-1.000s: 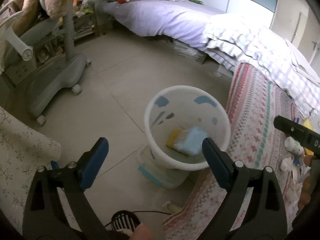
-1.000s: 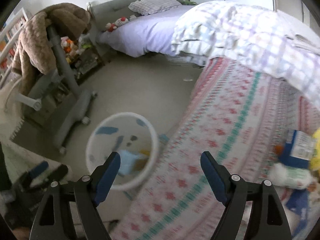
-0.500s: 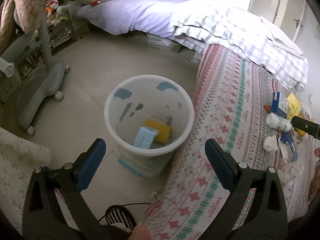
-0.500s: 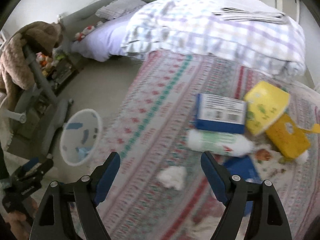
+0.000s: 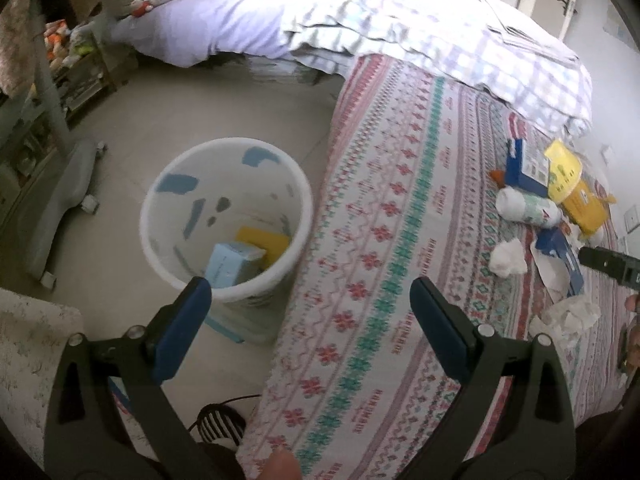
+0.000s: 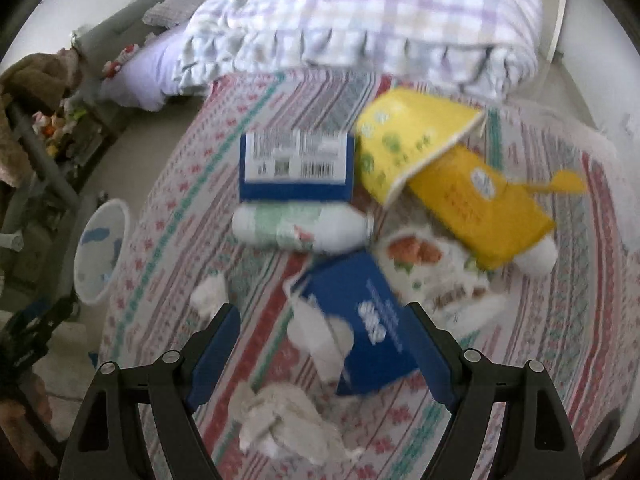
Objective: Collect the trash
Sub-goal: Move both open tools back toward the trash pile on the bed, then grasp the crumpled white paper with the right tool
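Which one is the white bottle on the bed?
Look at the trash pile on the patterned bedspread. The white bottle lies on its side just below the blue-and-white box with the barcode. Among the pile's boxes and tissues it alone is round, with a pale green label.

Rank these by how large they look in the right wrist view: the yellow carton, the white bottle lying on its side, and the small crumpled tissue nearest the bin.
1. yellow carton
2. white bottle, only a little smaller, so this order is unsure
3. small crumpled tissue, clearly smallest
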{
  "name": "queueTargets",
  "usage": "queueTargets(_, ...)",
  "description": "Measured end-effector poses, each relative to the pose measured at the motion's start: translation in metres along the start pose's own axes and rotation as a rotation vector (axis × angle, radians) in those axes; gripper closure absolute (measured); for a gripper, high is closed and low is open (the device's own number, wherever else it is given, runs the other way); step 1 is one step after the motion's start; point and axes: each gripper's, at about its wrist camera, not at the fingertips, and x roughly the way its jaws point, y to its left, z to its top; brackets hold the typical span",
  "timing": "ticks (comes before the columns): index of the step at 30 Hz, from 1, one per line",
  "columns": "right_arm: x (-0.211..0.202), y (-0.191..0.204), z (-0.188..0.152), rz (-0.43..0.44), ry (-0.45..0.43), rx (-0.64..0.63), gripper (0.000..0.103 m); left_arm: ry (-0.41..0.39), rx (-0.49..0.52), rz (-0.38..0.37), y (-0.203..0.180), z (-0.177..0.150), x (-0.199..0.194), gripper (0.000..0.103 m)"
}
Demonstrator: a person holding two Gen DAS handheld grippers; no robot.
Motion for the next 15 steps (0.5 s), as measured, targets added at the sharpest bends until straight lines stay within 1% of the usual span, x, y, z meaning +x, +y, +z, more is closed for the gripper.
queueTargets(3,0.000,0.004,-0.011,0.035,0.030,-0.017,0.019,0.011,0.026,-0.008,-0.009,-0.003,0.001,0.004)
queueTargets(6,-0.001,0.010,-0.025,0.049,0.050,-0.049,0.019,0.021,0.050,-0.009,-0.015,-0.006,0.002,0.004)
queueTargets(10,0.003,0.017,-0.042,0.034,0.076,-0.072,0.019,0.030,0.063,-0.007,-0.019,-0.008,0.004,0.004)
queueTargets(13,0.009,0.015,-0.048,0.017,0.089,-0.064,0.020,0.036,0.066,-0.007,-0.021,-0.009,0.006,0.004)
queueTargets(14,0.011,0.013,-0.049,0.016,0.091,-0.059,0.022,0.039,0.068,-0.008,-0.023,-0.010,0.006,0.004)
queueTargets(15,0.013,0.011,-0.050,0.016,0.096,-0.052,0.028,0.039,0.070,-0.008,-0.024,-0.010,0.006,0.004)
